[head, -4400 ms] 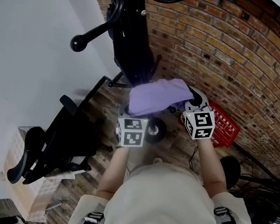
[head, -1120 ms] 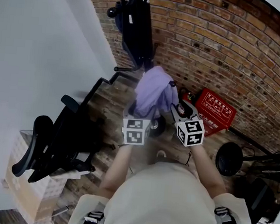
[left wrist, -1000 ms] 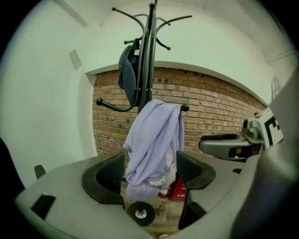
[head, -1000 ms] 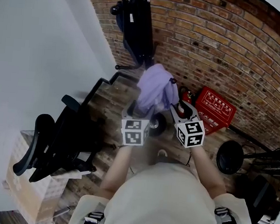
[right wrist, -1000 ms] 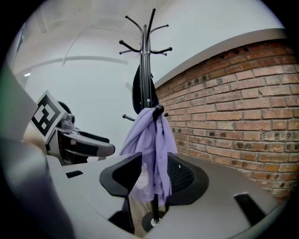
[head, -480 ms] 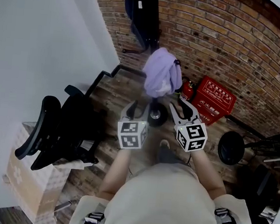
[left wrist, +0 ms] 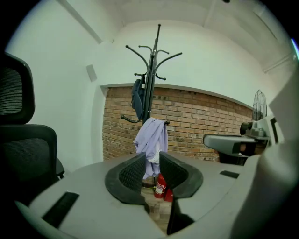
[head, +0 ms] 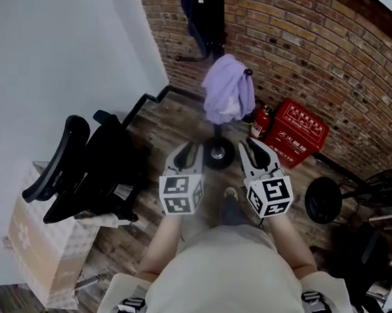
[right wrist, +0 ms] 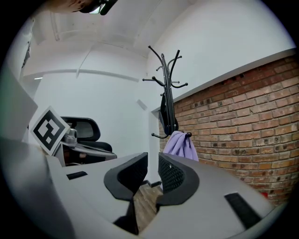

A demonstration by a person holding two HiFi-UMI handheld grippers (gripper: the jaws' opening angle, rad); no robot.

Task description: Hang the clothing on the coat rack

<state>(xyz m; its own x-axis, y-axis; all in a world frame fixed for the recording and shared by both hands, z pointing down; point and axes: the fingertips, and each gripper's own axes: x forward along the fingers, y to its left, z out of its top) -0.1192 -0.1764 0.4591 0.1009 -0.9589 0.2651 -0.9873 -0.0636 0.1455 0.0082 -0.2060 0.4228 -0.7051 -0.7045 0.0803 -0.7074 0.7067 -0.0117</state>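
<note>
A lavender garment (head: 228, 87) hangs from a low hook of the black coat rack (left wrist: 150, 70), beside a dark garment (head: 202, 13) higher up. The same lavender garment (left wrist: 150, 142) shows beyond the jaws in the left gripper view and in the right gripper view (right wrist: 181, 145). My left gripper (head: 190, 155) and right gripper (head: 251, 152) are held side by side well short of the rack, near its round base (head: 218, 152). Both pairs of jaws are closing, with a narrow gap and nothing between them (left wrist: 152, 161) (right wrist: 153, 169).
A black office chair (head: 88, 177) stands at the left, with a cardboard box (head: 38, 248) behind it. A red crate (head: 295, 132) and a fire extinguisher (head: 258, 122) sit by the brick wall. A floor fan (head: 323, 201) stands at the right.
Both grippers have let go of the lavender garment and drawn back from the rack. The garment stays hanging on the hook. Both pairs of jaws have narrowed.
</note>
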